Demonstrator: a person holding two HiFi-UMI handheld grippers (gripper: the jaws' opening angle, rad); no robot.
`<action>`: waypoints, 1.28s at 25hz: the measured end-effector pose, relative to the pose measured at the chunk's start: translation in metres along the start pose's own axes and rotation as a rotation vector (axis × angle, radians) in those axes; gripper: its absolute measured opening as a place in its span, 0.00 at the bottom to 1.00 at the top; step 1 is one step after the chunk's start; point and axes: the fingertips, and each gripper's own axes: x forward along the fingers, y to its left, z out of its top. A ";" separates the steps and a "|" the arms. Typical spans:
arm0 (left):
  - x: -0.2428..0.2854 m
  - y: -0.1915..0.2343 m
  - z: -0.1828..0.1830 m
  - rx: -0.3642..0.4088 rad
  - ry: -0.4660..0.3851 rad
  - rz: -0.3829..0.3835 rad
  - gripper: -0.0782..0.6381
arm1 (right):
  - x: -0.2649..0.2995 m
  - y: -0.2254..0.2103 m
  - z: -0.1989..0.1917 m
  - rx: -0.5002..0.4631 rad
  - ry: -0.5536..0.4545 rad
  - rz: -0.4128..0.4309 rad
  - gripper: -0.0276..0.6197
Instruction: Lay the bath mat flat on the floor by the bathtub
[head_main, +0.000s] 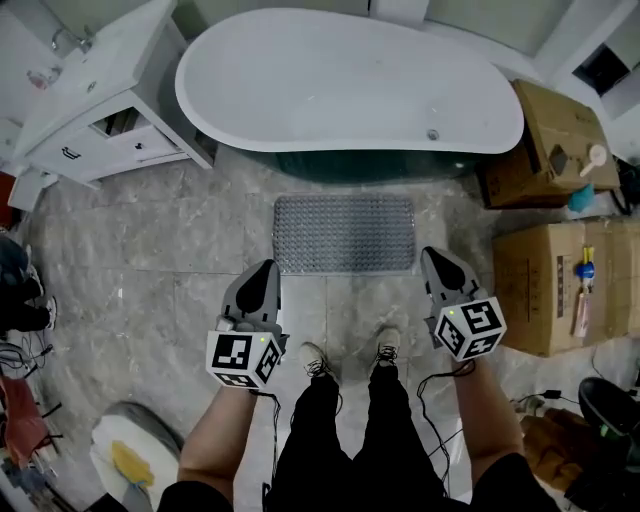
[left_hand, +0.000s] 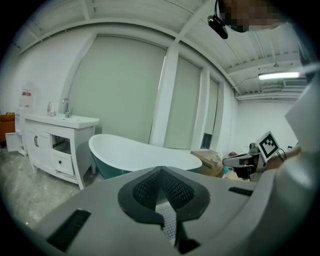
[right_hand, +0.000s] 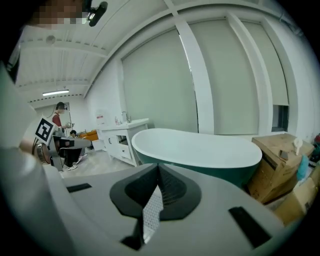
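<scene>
Hovering closed, left claw (head_main: 264, 268) and right claw (head_main: 434, 254) flank the flat bath mat (head_main: 345, 232).

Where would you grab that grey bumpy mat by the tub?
The grey textured rectangular bath mat lies thin and flat, with its far edge close to the white oval bathtub. It is probably best to pinch its near edge at the two corners, coming in low from the side away from the tub.

Bath mat (head_main: 344, 233) grey, dotted — bathtub (head_main: 340, 80) white inside, teal outside — floor (head_main: 150, 260) grey marbled.
</scene>
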 end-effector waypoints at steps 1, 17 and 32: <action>-0.010 -0.003 0.016 0.000 -0.008 -0.003 0.13 | -0.010 0.006 0.016 -0.011 -0.016 -0.001 0.07; -0.145 -0.038 0.168 -0.035 -0.147 -0.004 0.13 | -0.152 0.055 0.156 0.082 -0.191 -0.023 0.07; -0.197 -0.065 0.146 -0.002 -0.098 -0.102 0.13 | -0.212 0.109 0.146 0.082 -0.223 -0.017 0.07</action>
